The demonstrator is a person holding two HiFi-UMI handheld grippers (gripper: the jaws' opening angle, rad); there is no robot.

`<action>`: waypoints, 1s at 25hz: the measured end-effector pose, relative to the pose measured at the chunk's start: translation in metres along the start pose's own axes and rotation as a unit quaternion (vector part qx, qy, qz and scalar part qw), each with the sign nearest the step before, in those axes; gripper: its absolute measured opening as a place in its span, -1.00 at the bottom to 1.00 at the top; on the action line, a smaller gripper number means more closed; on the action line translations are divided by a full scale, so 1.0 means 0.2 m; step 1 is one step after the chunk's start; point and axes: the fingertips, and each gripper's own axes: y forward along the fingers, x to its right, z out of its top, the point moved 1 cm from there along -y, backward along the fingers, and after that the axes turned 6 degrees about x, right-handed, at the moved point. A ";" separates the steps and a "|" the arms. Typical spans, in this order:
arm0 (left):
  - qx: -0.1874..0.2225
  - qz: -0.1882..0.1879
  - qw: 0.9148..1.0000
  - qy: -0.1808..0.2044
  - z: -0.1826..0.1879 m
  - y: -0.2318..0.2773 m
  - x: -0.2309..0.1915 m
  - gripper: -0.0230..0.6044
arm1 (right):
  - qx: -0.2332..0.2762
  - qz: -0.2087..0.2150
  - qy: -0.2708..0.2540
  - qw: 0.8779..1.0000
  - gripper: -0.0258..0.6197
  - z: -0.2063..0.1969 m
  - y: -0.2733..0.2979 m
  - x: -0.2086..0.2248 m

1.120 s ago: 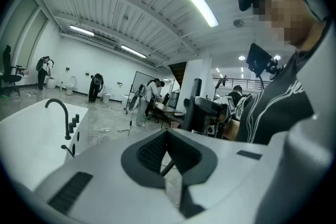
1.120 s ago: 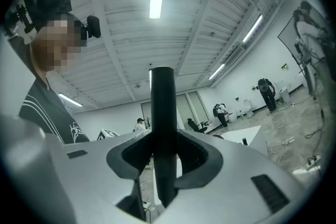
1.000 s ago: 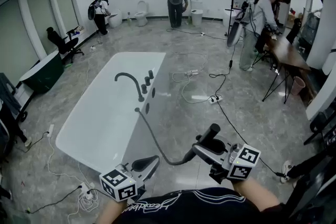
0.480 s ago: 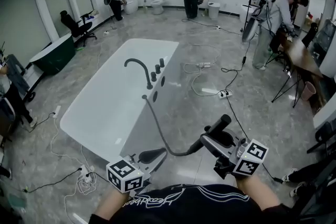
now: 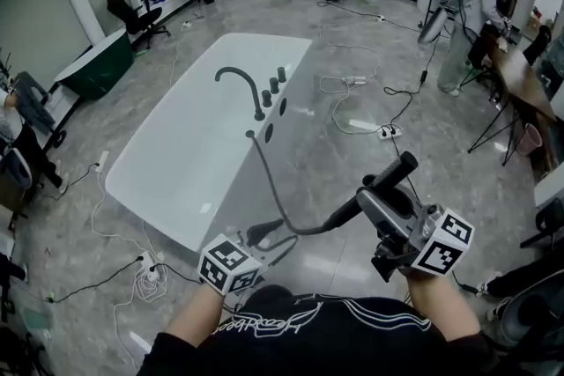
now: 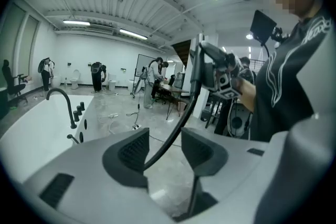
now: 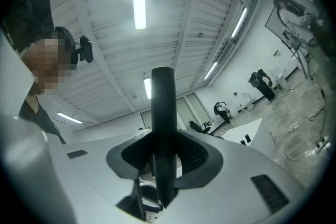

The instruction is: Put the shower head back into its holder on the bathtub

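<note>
At the near right corner of the bathtub (image 5: 167, 180), standing on the floor: task not done, by my reading. The shower head (image 5: 401, 172) is off the tub and up in the right tongs (image 5: 381, 196), which pinch its handle. — me

And the left? — spotter

The left tongs (image 5: 264, 233) are opening. The hose (image 5: 269, 176) runs between the jaws, and the pads are not pressing it as far as I can see. So one hand carries the head and the other is letting the hose go. — me

What is left? — spotter

Carry the head far and left to the tub's deck, by the faucet (image 5: 242, 84) and knobs (image 5: 273, 86), and seat it. I can't pick out the holder for certain. The hose comes out of the deck just on the near side of the faucet, so I judge it is thereabouts. The head is well apart from it now. — me

Surface, room? — spotter

Tub white and glossy, nothing in it that I can see. Floor (image 5: 317, 163) is grey polished stone, with loose cables (image 5: 339, 84) and a power strip (image 5: 388, 133) right of the tub. Along the far wall, toilets with people bent over them. Office chair (image 5: 128, 13) far left, a desk (image 5: 520, 79) far right with people beside it. The slack hose could snag underfoot; judgement only. — me
</note>
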 end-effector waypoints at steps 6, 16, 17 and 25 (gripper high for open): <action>-0.053 -0.011 0.998 0.027 -0.22 0.14 -0.09 -0.37 | 0.011 0.008 0.014 1.000 -0.49 0.08 0.06 0.01; -0.076 -0.036 0.996 -0.017 -0.47 0.38 -0.43 -0.37 | 0.020 0.009 0.029 0.999 -0.49 0.13 0.26 0.10; -0.072 -0.040 0.996 -0.020 -0.48 0.40 -0.47 -0.37 | 0.019 0.007 0.030 0.999 -0.49 0.13 0.29 0.13; -0.085 -0.073 0.994 -0.017 -0.47 0.43 -0.77 -0.70 | 0.013 -0.052 0.028 0.998 -0.49 0.10 0.53 0.52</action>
